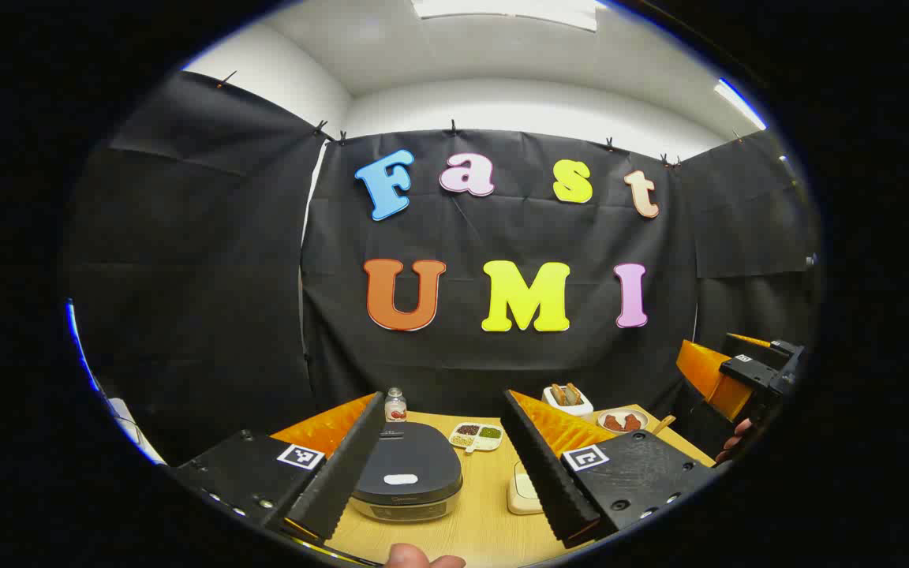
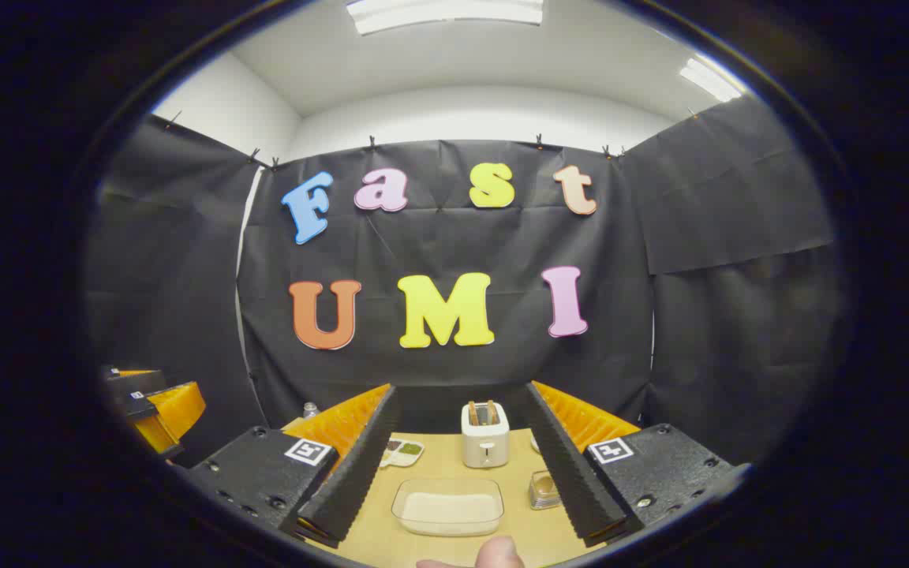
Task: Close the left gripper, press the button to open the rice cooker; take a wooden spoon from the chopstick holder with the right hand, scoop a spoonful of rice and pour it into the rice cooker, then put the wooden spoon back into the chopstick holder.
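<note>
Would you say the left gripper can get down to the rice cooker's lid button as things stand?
Probably yes: the rice cooker sits closed between the open left gripper fingers, button uncovered, nothing between them.

Looks like a staged recording booth rather than a real kitchen: black cloth [image 2: 738, 197] clipped up as walls under a plain white ceiling with strip lights [image 2: 445, 13]. A wooden table [image 2: 454, 465] carries kitchen props though, namely a rice cooker [image 1: 407, 472], a toaster [image 2: 485, 434], and a divided dish [image 1: 476, 435] of seasonings.
</note>
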The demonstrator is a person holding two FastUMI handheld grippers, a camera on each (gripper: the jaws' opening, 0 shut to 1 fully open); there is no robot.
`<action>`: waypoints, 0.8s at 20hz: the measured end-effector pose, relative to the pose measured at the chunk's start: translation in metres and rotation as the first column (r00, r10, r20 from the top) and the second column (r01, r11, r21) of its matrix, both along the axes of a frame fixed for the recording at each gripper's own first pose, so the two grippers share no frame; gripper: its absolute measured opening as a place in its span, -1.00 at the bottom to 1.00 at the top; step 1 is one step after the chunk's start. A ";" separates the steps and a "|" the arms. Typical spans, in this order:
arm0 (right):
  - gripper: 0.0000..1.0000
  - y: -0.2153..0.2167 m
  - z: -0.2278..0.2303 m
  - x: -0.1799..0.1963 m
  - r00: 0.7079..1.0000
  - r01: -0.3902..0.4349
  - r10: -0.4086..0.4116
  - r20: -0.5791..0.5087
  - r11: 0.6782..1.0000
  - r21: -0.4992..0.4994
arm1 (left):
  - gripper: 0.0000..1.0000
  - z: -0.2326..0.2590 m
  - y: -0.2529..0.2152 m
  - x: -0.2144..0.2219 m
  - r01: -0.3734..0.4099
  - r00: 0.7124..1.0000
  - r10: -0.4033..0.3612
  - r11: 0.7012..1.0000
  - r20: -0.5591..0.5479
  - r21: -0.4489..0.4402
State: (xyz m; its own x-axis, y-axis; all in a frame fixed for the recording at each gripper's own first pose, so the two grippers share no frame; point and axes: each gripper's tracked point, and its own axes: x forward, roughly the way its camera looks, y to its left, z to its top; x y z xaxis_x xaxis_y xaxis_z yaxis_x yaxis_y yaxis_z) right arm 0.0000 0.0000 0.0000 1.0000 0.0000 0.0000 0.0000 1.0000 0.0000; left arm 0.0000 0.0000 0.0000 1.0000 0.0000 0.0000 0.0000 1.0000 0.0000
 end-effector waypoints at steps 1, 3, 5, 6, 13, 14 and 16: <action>0.97 -0.001 0.001 0.000 1.000 0.000 0.000 0.003 1.000 0.000 | 0.89 -0.001 -0.001 0.000 -0.001 1.000 0.001 1.000 -0.002 0.002; 1.00 -0.003 -0.002 0.000 1.000 0.000 0.000 -0.002 1.000 -0.001 | 0.89 -0.002 -0.002 0.000 0.000 1.000 0.000 1.000 -0.007 0.005; 0.97 -0.003 -0.005 0.000 1.000 -0.002 0.002 -0.013 1.000 0.002 | 0.89 -0.003 -0.002 0.000 0.000 1.000 0.000 1.000 -0.011 0.003; 0.97 -0.004 -0.005 0.000 1.000 -0.002 0.002 -0.016 1.000 0.002 | 0.89 -0.006 -0.002 0.001 -0.002 1.000 0.002 1.000 -0.022 0.002; 1.00 -0.007 -0.006 0.000 1.000 -0.011 0.011 -0.025 1.000 0.002 | 0.89 -0.006 -0.003 -0.001 -0.008 1.000 0.008 1.000 -0.030 0.000; 1.00 -0.008 -0.005 0.000 1.000 -0.011 0.011 -0.025 1.000 0.002 | 0.89 -0.006 -0.004 -0.001 -0.009 0.999 0.009 1.000 -0.033 -0.002; 1.00 -0.010 -0.006 0.000 1.000 -0.011 0.011 -0.026 1.000 -0.003 | 0.89 -0.009 -0.005 -0.001 -0.006 0.999 0.006 1.000 -0.043 -0.005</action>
State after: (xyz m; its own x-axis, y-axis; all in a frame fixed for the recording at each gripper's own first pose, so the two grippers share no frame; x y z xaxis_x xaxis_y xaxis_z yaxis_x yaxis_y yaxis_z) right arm -0.0003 -0.0096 -0.0058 0.9996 0.0113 -0.0259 -0.0114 0.9999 -0.0030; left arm -0.0011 -0.0047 -0.0086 0.9990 0.0060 -0.0433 -0.0062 1.0000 -0.0050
